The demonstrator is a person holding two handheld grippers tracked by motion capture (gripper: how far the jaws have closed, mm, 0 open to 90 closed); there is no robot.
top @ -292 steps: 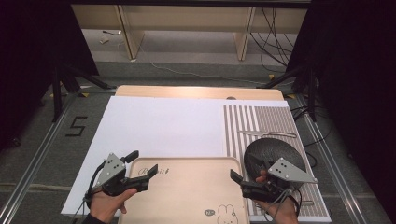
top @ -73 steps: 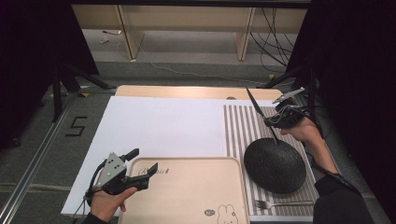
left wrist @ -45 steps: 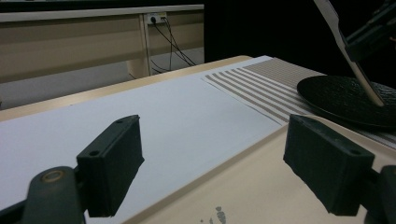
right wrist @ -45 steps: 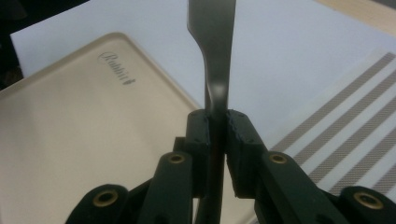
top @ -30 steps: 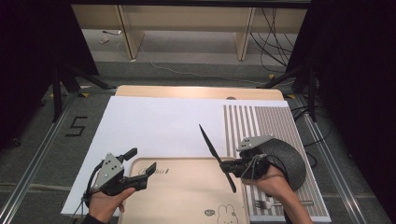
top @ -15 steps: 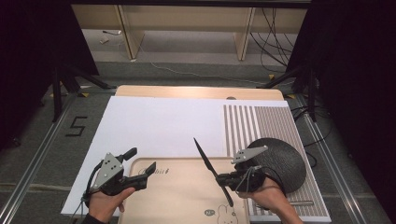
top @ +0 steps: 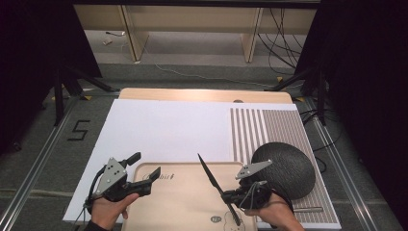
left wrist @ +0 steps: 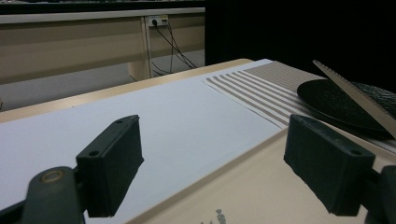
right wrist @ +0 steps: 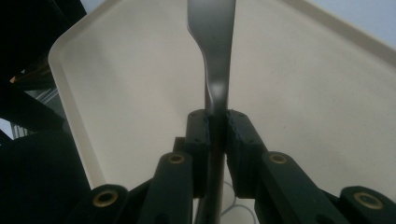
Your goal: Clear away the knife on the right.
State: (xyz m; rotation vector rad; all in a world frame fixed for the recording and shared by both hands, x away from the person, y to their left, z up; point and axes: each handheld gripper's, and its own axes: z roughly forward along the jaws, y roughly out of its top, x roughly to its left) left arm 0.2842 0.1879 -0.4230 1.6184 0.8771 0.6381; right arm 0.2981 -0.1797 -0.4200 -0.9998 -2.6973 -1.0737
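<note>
Holding my left claw (top: pixel 146 169) low at the near left of the desk (top: pixel 202 94), I have its jaws spread wide with nothing between them; one jaw hangs over the white sheet (top: pixel 163 130), the other over the far left corner of the beige tray (top: pixel 187 202). In the left gripper view the same two black pads (left wrist: pixel 114 165) stand well apart above the sheet's edge and the tray's rim.

Further right, the tray lies at the near edge, overlapping the white sheet. Over it my right claw (top: pixel 230 196) is pressed together on a knife (top: pixel 211 177), pinching it partway along; the dark blade slants up and away to the left above the tray, and the other end points down toward me, near a small printed mark on the tray. In the right gripper view the jaws clamp the metal shaft, which widens beyond them.

Just right of that hand (top: pixel 272 214) sits a black round plate (top: pixel 286 166) on the striped mat (top: pixel 269 127), with a fork (top: pixel 308 210) lying near the mat's front edge.
</note>
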